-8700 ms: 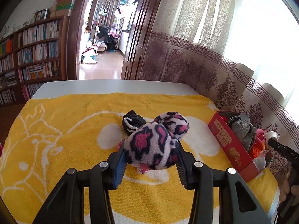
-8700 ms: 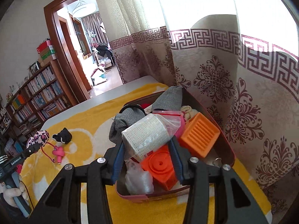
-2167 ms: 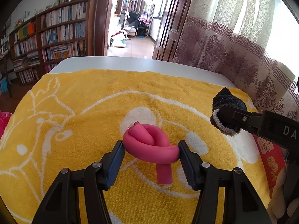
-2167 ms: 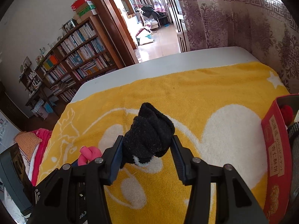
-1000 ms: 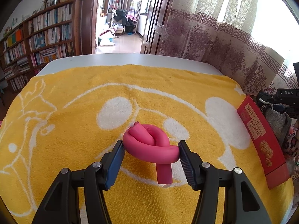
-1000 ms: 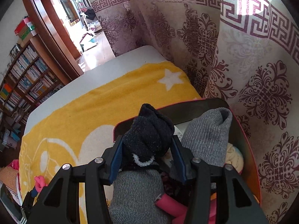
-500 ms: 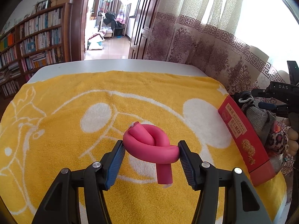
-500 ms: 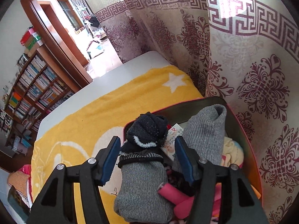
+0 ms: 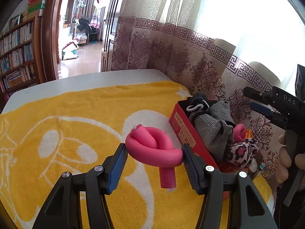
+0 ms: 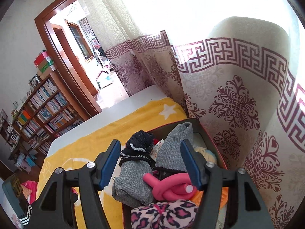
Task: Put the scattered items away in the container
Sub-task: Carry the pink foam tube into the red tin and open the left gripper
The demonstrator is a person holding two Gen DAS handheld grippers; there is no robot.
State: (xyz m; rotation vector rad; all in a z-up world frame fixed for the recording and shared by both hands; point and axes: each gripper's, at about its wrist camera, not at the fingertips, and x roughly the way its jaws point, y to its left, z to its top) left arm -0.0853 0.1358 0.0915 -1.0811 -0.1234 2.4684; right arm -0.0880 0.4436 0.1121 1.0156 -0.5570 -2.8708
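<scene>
Two pink foam rollers (image 9: 154, 148) (image 10: 171, 189), one in left gripper (image 9: 153, 161).

Left tongs (image 9: 154, 152) clamped, loaded; right tongs (image 10: 150, 161) spread wide, nothing between.

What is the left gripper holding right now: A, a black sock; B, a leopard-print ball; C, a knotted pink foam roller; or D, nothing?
C: the left gripper is shut on the knotted pink foam roller, lifted over the yellow towel beside the red box.
</scene>
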